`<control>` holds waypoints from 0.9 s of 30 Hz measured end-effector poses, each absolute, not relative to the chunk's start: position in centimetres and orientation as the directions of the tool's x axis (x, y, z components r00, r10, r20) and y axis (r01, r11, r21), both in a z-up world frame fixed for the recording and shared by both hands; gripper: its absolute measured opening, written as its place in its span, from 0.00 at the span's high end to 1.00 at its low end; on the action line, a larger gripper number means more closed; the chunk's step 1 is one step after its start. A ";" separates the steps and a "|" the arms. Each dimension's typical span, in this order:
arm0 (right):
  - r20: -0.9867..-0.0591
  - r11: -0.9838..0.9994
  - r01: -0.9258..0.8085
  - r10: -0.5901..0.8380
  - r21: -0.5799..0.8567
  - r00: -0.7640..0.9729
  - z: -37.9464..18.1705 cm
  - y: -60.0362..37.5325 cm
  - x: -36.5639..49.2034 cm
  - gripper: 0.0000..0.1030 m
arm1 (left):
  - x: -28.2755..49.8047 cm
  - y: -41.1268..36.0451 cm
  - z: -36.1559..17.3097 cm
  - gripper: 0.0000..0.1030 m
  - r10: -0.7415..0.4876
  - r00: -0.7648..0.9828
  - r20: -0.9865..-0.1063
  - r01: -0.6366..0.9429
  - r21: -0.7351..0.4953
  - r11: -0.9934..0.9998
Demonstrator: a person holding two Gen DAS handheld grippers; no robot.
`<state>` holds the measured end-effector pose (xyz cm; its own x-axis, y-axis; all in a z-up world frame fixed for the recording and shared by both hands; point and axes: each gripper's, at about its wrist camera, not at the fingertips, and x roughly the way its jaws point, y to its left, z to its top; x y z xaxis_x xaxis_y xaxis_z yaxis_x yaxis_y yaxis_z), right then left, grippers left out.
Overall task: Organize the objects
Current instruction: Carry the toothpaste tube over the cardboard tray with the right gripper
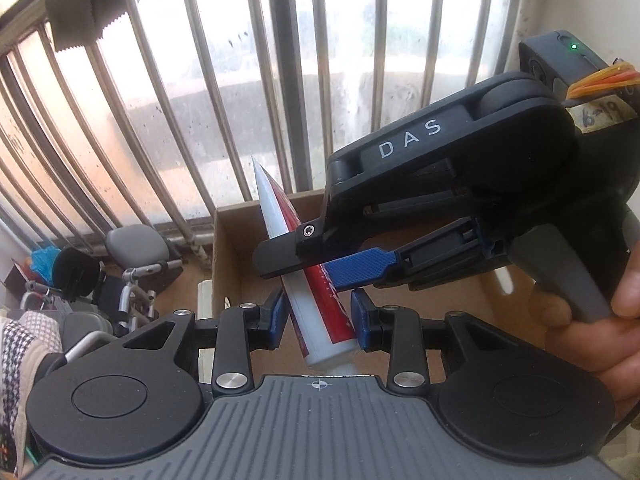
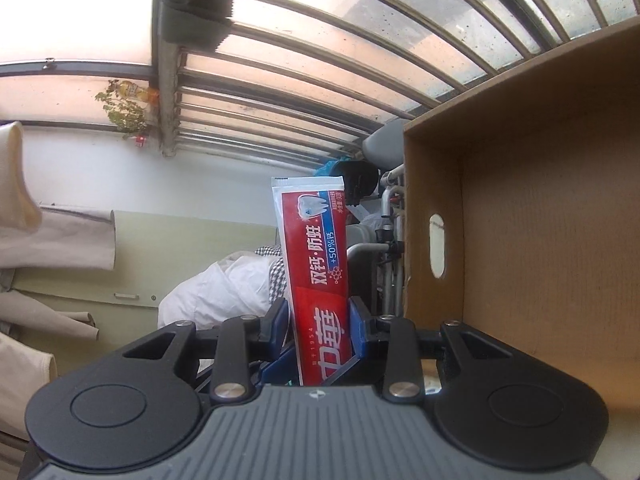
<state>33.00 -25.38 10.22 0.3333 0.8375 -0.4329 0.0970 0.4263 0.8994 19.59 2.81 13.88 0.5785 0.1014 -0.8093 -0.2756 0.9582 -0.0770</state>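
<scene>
Item: toothpaste tube [image 2: 316, 280], pinched upright in both your left tongs [image 1: 318, 316] and right tongs [image 2: 320, 320], poised above the cardboard box [image 2: 520, 240], likely for handover or deposit.

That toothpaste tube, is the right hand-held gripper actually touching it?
Touching. In the right wrist view, the toothpaste tube stands clamped between the blue pads of the right hand-held gripper, with no gap visible on either side.

so there's just an open brown cardboard box [image 1: 228, 248] with an oval handle cutout [image 2: 437, 247] in its side wall, can't tell what it's sitting on
</scene>
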 end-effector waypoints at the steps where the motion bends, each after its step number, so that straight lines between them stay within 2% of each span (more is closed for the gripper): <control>1: -0.437 0.426 0.109 0.839 0.898 0.325 9.4 -25.6 33.9 0.65 | 20.2 3.0 13.2 0.68 0.095 0.565 -0.820 -0.278 -0.081 0.957; 9: -0.471 0.415 0.244 0.844 0.876 0.256 1.3 -26.0 39.5 0.65 | 25.3 5.7 6.7 0.68 0.030 0.438 -0.898 -0.273 -0.101 0.957; 17: -0.500 0.395 0.390 0.838 0.832 0.218 -6.1 -26.2 42.2 0.66 | 28.5 7.6 0.8 0.68 -0.028 0.340 -0.940 -0.242 -0.116 0.963; 27: -0.534 0.395 0.490 0.826 0.777 0.181 -11.4 -26.1 42.4 0.67 | 29.1 8.7 -3.3 0.67 -0.059 0.283 -0.957 -0.269 -0.138 0.953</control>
<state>42.40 -26.05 -11.38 0.1809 0.8257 -0.5343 0.4904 0.3952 0.7767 29.08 8.69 -3.32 0.2832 -0.0589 -0.9572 -0.2687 0.9533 -0.1382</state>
